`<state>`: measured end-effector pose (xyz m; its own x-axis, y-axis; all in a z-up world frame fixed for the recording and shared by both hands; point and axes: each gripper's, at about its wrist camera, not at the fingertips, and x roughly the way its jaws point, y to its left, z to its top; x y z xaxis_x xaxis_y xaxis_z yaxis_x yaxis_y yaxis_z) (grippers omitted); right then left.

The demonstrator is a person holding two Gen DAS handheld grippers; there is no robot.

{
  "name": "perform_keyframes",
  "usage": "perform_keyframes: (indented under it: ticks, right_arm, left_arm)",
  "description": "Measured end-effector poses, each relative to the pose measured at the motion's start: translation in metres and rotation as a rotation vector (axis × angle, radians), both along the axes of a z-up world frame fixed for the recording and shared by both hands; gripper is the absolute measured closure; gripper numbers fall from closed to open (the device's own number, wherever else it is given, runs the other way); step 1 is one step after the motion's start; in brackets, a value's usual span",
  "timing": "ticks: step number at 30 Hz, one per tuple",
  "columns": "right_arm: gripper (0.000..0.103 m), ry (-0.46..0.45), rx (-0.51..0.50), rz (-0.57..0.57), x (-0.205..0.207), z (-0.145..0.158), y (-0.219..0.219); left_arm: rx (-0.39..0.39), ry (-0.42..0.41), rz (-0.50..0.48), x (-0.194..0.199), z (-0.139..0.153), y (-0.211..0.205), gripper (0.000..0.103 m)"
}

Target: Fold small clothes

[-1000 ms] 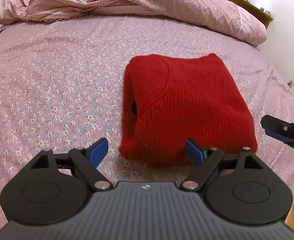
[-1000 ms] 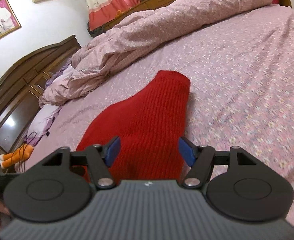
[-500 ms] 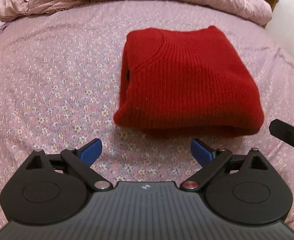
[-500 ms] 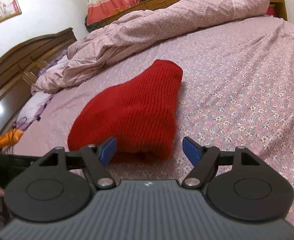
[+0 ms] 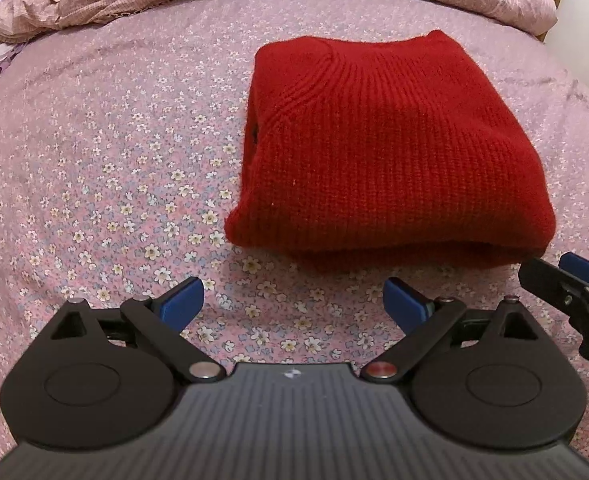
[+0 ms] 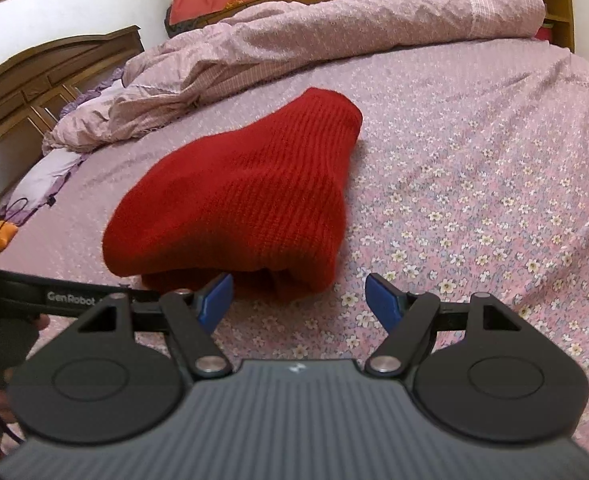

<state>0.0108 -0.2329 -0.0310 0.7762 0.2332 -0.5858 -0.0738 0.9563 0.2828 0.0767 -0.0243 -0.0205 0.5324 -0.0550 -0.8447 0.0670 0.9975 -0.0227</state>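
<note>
On bedsheet (image 5: 94, 152): red sweater (image 5: 378, 148), folded, lying flat, at 12 to 1 o'clock from left gripper (image 5: 293, 300). Left gripper: fingers spread, empty, clear of sweater. Right gripper (image 6: 298, 300): fingers spread, empty, just short of sweater's near edge. Rumpled quilt (image 6: 334, 32) beyond, at 12 o'clock.

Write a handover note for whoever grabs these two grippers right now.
Left gripper: open, empty, held short of the near edge of the red sweater.
Right gripper: open, empty, at the sweater's near right corner; whether its left pad touches the knit I cannot tell.
The sweater lies folded into a compact rectangle on the floral bedsheet; the bunched duvet lies at the far end.
Done: the fold looks complete.
Left: probably just tidy the edges; no other small clothes are in view.
</note>
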Motion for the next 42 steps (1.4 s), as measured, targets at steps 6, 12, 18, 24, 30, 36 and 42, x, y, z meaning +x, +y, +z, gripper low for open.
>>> perform_keyframes:
  ticks: [6,12,18,24,30,36,42]
  right_arm:
    - [0.028,0.014,0.002,-0.005,0.0037,-0.0054,-0.0003]
    - [0.028,0.021,0.014,-0.002,0.0059,-0.0071,-0.0018]
    - [0.028,0.025,0.019,-0.004,0.0060,-0.0083,-0.0021]
    - [0.028,0.024,0.024,-0.011,0.0059,-0.0078,-0.0032]
    - [0.028,0.023,0.025,-0.013,0.0061,-0.0079,-0.0041]
    - [0.028,0.023,0.026,-0.013,0.0064,-0.0074,-0.0040]
    - [0.028,0.028,0.034,-0.015,0.0076,-0.0061,-0.0036]
  left_arm:
    - [0.013,0.014,0.002,0.0040,-0.0050,-0.0009,0.005]
    - [0.019,0.017,0.007,0.0050,-0.0061,-0.0017,0.005]
    - [0.018,0.019,0.003,0.0037,-0.0069,-0.0024,0.005]
    - [0.018,0.015,0.002,0.0037,-0.0071,-0.0029,0.005]
    - [0.019,0.014,0.001,0.0034,-0.0065,-0.0030,0.005]
    - [0.022,0.011,0.008,0.0029,-0.0045,-0.0020,0.005]
    - [0.029,0.004,0.012,0.0015,-0.0036,-0.0032,0.005]
